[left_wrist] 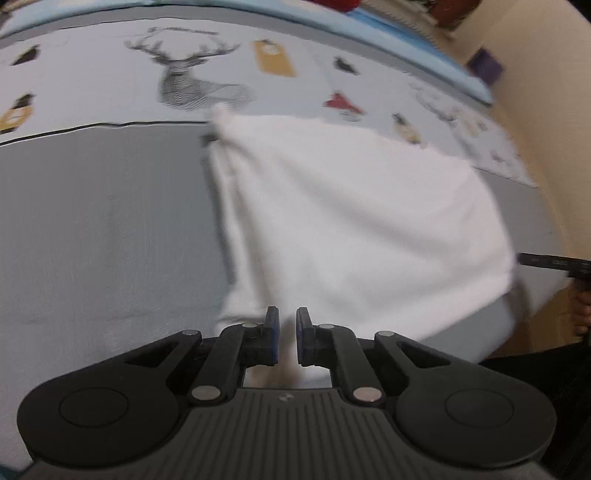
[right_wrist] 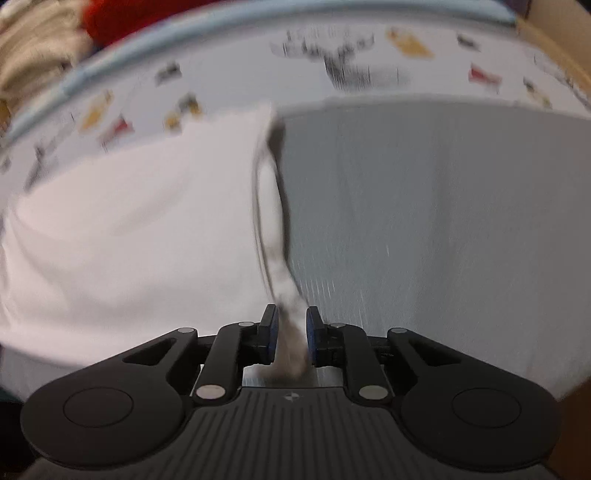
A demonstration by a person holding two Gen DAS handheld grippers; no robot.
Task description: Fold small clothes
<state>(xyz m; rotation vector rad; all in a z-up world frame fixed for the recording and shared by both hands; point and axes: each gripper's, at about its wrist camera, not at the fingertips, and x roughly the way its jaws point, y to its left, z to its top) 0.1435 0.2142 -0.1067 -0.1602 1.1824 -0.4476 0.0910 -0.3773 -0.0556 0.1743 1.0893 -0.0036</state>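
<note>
A white cloth (left_wrist: 351, 214) hangs stretched above a grey bed cover (left_wrist: 103, 229). My left gripper (left_wrist: 287, 328) is shut on the cloth's near corner, with fabric between its blue pads. In the right wrist view the same white cloth (right_wrist: 129, 229) spreads to the left, and my right gripper (right_wrist: 291, 332) is shut on a bunched edge of it. The right wrist view is blurred by motion. The other gripper's black tip (left_wrist: 554, 263) shows at the right edge of the left wrist view, at the cloth's far corner.
The bed sheet (left_wrist: 110, 81) beyond the grey cover is white with a deer print (left_wrist: 192, 81) and small coloured figures. A light blue border (left_wrist: 406, 33) runs along its far side. A beige wall (left_wrist: 546, 110) stands at the right. Red fabric (right_wrist: 122, 18) lies at the back.
</note>
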